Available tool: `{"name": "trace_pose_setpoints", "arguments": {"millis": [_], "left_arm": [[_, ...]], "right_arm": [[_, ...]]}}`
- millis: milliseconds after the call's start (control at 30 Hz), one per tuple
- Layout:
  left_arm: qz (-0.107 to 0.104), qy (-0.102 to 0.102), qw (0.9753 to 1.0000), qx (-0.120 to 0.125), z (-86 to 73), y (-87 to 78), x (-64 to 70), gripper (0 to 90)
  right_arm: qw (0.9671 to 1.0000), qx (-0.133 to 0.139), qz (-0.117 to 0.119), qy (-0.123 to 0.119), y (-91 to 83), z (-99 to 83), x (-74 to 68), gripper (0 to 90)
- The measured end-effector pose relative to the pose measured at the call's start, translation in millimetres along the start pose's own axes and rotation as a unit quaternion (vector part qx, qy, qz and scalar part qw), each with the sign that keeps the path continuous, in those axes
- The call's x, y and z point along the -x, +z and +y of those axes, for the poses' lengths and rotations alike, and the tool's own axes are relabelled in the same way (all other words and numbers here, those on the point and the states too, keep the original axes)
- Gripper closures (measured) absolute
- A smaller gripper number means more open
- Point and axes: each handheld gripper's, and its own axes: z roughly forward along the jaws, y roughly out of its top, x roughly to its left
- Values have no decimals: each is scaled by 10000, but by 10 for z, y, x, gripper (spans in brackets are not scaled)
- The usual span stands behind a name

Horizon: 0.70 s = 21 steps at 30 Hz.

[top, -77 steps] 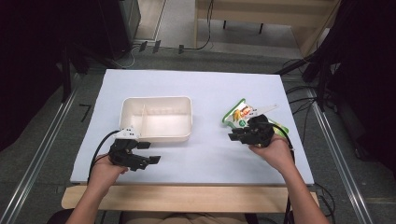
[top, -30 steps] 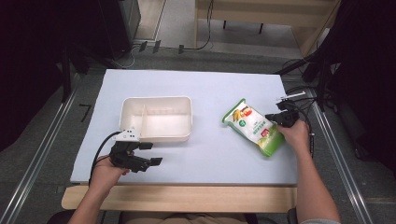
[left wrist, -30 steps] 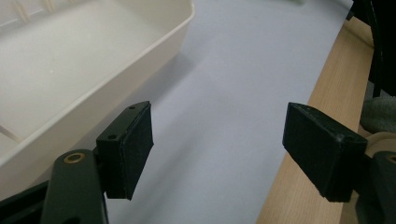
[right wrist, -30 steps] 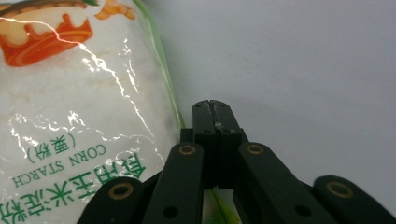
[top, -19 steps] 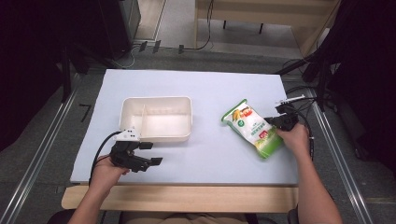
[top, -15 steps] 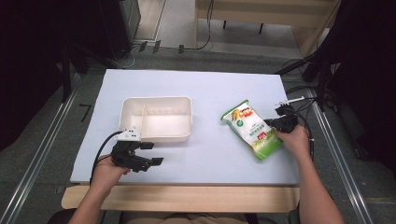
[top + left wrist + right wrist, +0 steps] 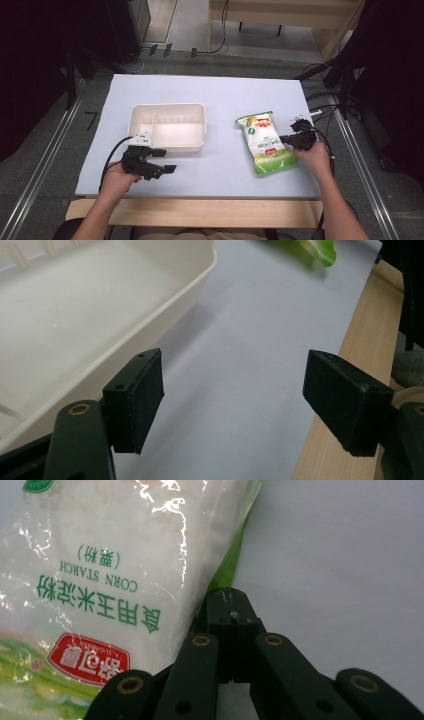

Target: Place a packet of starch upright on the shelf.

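A: Cornstarch, by the label. In the high view the bag of corn starch [image 7: 266, 144] is lying flat on the white table cover [image 7: 220, 95], well to the right of the cream tray [image 7: 167, 127], and the right gripper [image 7: 296, 140] is sitting at the bag's right edge. The left gripper [image 7: 162, 169] is resting low by the tray's near corner.

B: And the left gripper view?

A: There the left gripper [image 7: 235, 400] is standing with its jaws spread wide over bare cover, nothing between them, the tray [image 7: 100, 330] just beside the left jaw.

B: Is the right one gripping anything?

A: In the right gripper view the right gripper [image 7: 231, 605] is showing its jaws pressed together, tips touching the bag's [image 7: 115, 570] green side seam. I cannot tell whether any film is being pinched between them.

B: How will the bag handle?

A: I'm judging it soft and slumping: powder shifting inside, glossy film likely slippery. It will sag from a corner pinch. A hold on the flat sealed seam looks safer than the bulging middle, and squeezing hard could split the film.
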Motion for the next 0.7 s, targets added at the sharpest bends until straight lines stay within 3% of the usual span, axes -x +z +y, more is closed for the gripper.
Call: {"name": "trace_pose_setpoints", "arguments": {"millis": [167,433,467,567,700], "left_arm": [[-31,47,10000,-3,33,6,-9,252],[-99,98,9999,-33,79,53,-36,253],[-179,71,9998,20,91,68,-43,253],[-204,58,9998,59,108,80,-51,253],[-185,106,9997,85,126,82,-49,253]], "right_arm": [[9999,-87,92,-28,-11,-39,-106,900],[9992,-172,246,-273,0,-86,-298,900],[9983,-201,356,-407,6,-102,-372,900],[9974,-188,394,-566,28,-110,-476,900],[9963,-195,532,-638,79,-85,-609,900]]}}
